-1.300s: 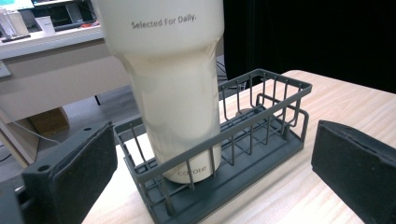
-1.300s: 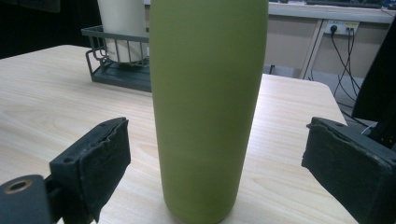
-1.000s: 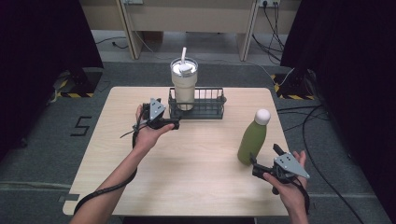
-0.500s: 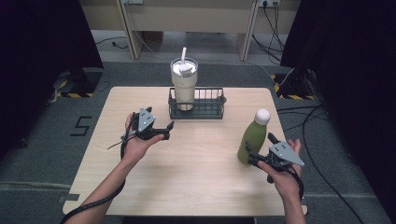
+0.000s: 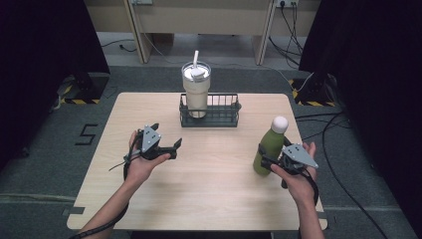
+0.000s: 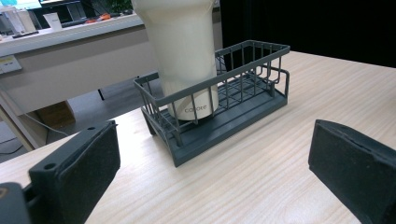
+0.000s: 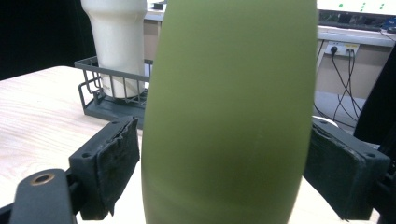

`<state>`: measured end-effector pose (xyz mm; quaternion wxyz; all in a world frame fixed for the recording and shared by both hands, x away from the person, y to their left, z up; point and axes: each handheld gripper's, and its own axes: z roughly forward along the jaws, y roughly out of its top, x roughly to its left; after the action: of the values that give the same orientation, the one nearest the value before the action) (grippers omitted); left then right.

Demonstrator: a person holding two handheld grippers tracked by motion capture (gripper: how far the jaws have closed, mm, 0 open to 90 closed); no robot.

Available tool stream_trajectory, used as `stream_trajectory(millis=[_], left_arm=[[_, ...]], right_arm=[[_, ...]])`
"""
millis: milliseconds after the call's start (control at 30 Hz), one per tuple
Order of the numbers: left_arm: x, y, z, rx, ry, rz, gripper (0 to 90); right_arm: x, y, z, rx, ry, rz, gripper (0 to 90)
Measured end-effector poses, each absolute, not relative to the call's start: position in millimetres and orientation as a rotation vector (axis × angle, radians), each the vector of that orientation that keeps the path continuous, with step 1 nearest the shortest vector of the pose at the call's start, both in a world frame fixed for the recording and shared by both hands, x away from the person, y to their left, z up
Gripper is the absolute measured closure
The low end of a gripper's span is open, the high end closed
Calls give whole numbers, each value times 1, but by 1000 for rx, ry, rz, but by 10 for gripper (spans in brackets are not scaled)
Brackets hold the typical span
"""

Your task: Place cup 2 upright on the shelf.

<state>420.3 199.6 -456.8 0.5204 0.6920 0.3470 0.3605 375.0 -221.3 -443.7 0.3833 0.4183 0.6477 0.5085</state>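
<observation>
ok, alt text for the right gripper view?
A smooth green bottle stands upright between the right gripper's two black padded jaws; whether the pads touch it cannot be told. Behind it on the pale wooden table, a cream tumbler stands in a dark wire basket.

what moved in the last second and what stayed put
The left claw drew back from the wire basket toward the person and hangs open over bare table. The right claw moved forward to the green bottle, its jaws now on either side of the bottle's body; whether they press it cannot be told. The basket, the cream tumbler standing in it and the bottle stayed put.
</observation>
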Motion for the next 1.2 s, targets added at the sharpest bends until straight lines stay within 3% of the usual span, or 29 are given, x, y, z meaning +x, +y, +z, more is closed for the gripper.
stream_trajectory(millis=[267,1200], left_arm=[[413,207,-461,1648,843,868,44],[401,218,-475,1629,876,858,83]], right_arm=[[377,-219,-445,1068,1645,1279,214],[379,-218,-437,1090,1636,1281,228]])
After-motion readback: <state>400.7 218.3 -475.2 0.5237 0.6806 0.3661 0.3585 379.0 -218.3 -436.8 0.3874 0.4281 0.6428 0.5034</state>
